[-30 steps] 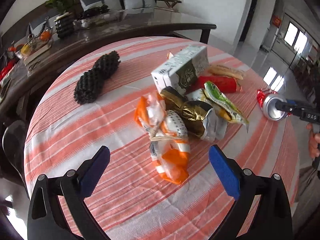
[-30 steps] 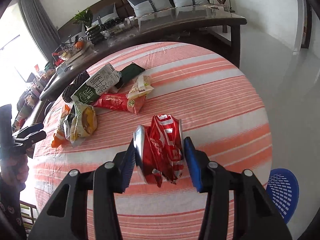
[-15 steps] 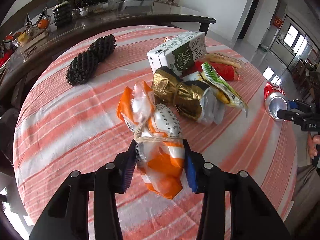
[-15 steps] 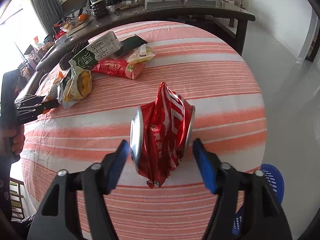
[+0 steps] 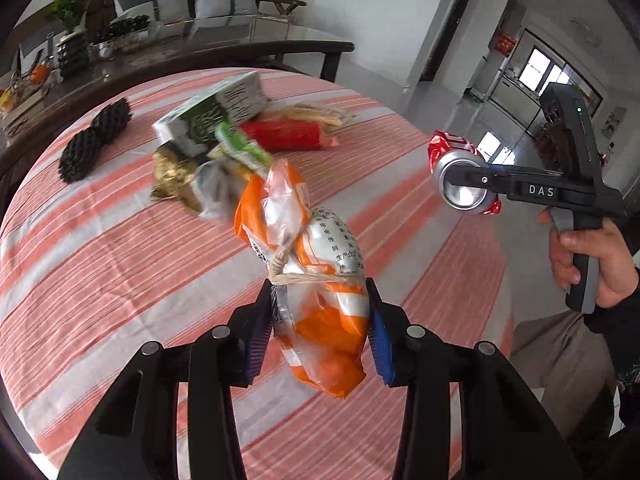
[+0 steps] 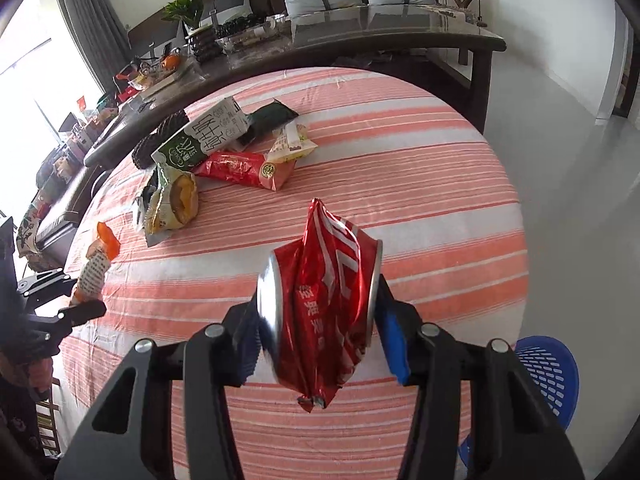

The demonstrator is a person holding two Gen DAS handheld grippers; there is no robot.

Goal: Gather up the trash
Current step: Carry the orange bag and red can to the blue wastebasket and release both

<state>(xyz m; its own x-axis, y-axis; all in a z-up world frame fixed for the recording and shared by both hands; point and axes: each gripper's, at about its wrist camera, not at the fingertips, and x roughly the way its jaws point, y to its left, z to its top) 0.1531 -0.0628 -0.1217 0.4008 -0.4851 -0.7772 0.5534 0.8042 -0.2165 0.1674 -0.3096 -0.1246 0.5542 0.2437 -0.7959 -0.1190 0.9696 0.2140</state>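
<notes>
Both loads lifted: left tool clamped on orange snack bag, right tool, jaws just re-closed, clamped on crushed red can; next, carry to blue basket right of it.

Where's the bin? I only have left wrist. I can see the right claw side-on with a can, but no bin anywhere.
Observer: A blue mesh basket stands on the floor just past the table, at the lower right of the right wrist view.
Operator: Is the can grip solid?
Observer: The right claw has just been closing. The crushed red can sits between its pads, and they press on the can's two ends.
Operator: Any trash hidden from me?
Observer: A dark green pouch lies behind the carton.
</notes>
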